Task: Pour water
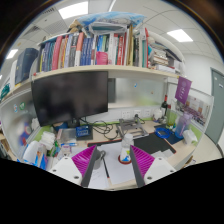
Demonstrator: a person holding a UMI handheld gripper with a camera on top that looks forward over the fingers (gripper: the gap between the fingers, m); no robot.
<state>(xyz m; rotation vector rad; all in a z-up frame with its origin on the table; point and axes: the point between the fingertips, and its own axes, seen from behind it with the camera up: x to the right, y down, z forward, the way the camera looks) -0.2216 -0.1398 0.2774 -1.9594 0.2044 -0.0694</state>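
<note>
The tongs (112, 156) stand open. Their two magenta pads (83, 159) are spread wide, with bare desk between them and nothing in their grip.

Under and ahead of the fingers lies a pale, crowded desk (112, 140). A white sheet of paper (114, 172) lies between the fingers, and a small blue round thing (125, 155) sits just inside the right finger's tip. Just beyond the right finger is a flat black slab (152, 143), perhaps a tablet or notebook. Straight ahead of the tips lies a tangle of dark cables (100, 128) among small clutter.

Farther back, left of centre, a large dark monitor (70, 100) stands on the desk. Above it a long shelf (95, 70) carries a tight row of upright books (95, 48). Bright panel lights (73, 10) are set in the ceiling. Off to the right a purple poster (183, 90) hangs on the wall, and a dark bottle (165, 106) stands near it, well beyond the right finger.

No water vessel can be named with certainty. The likeliest one is a pale, clear-looking container with some blue on it (32, 152), on the desk well to the left of the left finger and apart from it. It is too small to tell whether it is a bottle or a cup, or whether it holds water. Its long axis seems to run up and down, so it appears to stand upright. Which way any mouth or spout faces cannot be told.
</note>
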